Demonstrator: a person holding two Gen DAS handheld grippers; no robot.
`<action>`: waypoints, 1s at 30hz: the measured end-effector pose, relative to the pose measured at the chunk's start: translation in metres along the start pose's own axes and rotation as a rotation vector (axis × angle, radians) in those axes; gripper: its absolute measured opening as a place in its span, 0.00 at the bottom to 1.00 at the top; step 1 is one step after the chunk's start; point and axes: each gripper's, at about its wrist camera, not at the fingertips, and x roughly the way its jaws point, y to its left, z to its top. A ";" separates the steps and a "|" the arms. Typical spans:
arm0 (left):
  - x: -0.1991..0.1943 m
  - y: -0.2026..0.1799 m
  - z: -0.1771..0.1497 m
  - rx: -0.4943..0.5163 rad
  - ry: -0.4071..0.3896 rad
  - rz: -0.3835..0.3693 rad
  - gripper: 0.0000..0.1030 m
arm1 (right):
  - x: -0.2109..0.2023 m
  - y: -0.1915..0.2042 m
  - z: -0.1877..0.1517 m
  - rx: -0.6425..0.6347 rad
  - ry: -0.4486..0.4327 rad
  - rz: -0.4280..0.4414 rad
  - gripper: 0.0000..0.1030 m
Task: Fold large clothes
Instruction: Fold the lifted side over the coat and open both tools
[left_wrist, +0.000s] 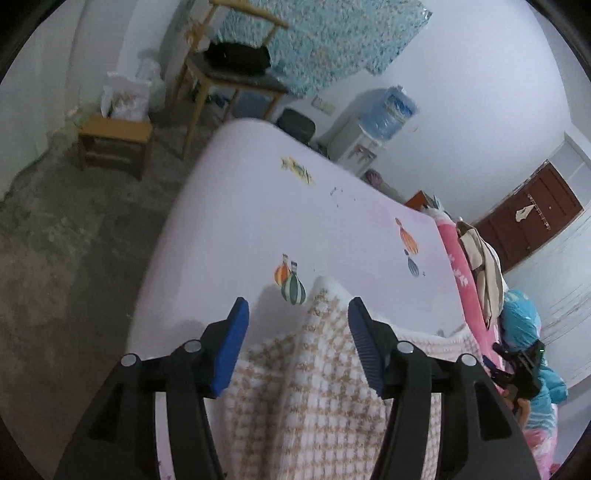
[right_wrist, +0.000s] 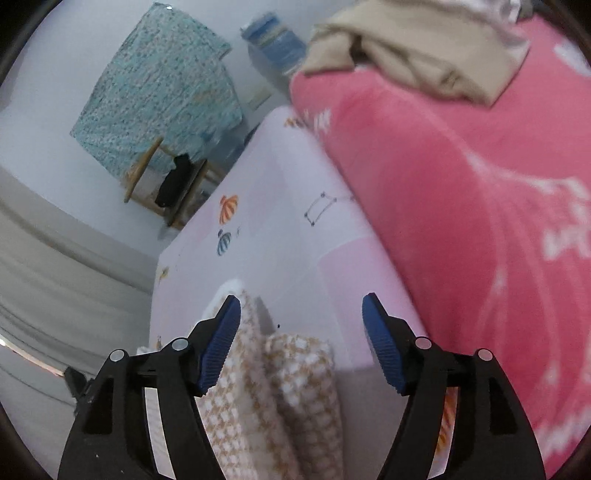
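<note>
Your left claw (left_wrist: 298, 310) stands wide over the white-and-tan checked knit garment (left_wrist: 314, 387), bottom centre on the pale lilac bed sheet (left_wrist: 258, 206). Your right claw (right_wrist: 301, 308) also gapes, gripping nothing. The garment looks doubled; further folds likely remain.

Left gripper (left_wrist: 298, 310) and right gripper (right_wrist: 301, 306) — black plastic arms, triangular cut-outs, round silver screws at the pivots, tapered fingers faced with ribbed blue pads (left_wrist: 364, 345) — identically built.
</note>
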 end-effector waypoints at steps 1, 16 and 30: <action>-0.009 -0.005 -0.003 0.019 -0.005 -0.001 0.53 | -0.010 0.006 -0.005 -0.027 -0.013 -0.012 0.64; -0.036 -0.054 -0.194 0.359 0.155 0.079 0.59 | -0.040 0.069 -0.195 -0.543 0.052 -0.193 0.63; -0.047 -0.068 -0.234 0.514 0.107 0.153 0.65 | -0.051 0.088 -0.246 -0.624 -0.009 -0.250 0.58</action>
